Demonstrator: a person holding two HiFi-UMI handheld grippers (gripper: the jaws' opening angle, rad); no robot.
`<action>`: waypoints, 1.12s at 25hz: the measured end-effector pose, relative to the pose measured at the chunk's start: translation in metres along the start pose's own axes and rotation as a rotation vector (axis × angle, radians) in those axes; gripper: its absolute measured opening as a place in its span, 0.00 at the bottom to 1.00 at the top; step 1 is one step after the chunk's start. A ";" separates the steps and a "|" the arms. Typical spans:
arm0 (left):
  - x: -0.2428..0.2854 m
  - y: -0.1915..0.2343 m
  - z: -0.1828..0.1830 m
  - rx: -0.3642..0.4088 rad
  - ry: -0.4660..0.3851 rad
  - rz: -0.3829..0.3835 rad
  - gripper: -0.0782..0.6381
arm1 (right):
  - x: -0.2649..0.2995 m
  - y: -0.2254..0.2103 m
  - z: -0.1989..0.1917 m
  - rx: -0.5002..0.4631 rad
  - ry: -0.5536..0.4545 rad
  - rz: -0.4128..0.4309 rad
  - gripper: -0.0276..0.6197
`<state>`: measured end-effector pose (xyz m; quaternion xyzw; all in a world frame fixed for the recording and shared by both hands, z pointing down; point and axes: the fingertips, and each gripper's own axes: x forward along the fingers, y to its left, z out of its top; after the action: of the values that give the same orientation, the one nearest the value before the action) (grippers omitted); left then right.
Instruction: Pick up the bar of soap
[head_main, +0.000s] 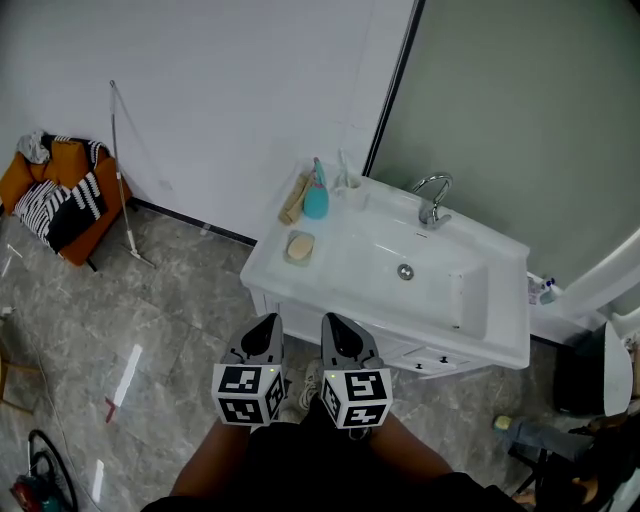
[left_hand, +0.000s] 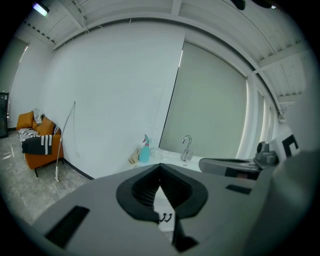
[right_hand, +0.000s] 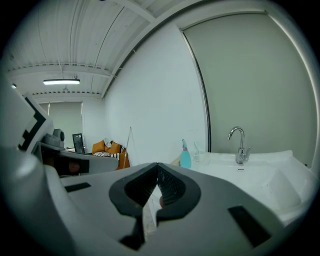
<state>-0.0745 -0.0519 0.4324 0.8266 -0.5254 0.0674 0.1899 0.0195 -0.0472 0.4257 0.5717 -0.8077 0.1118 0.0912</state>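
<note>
Soap bar (head_main: 300, 246) lies in its dish on the washbasin's (head_main: 272, 266) left ledge, just in front of a teal spray bottle (head_main: 316, 198). Left hand-held gripper (head_main: 266, 324) & right hand-held gripper (head_main: 336, 324) are side by side, well short of the soap. Both have jaws fully together, nothing held.

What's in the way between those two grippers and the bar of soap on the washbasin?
Nothing visible. The bar of soap lies on the left ledge of the washbasin, open toward the left gripper and right gripper, both shut. The blue spray bottle stands beyond it, nearer the wall.
</note>
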 end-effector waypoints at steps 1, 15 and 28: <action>0.001 0.003 0.000 -0.004 -0.001 0.004 0.12 | 0.002 0.001 0.000 -0.005 0.000 0.000 0.05; 0.058 0.028 0.017 0.008 0.014 0.014 0.12 | 0.068 -0.028 0.001 0.020 0.029 -0.006 0.05; 0.130 0.052 0.043 0.038 0.057 0.011 0.12 | 0.148 -0.060 0.007 0.073 0.076 -0.006 0.05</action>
<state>-0.0679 -0.1977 0.4463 0.8250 -0.5228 0.1018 0.1889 0.0267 -0.2020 0.4645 0.5723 -0.7974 0.1626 0.1012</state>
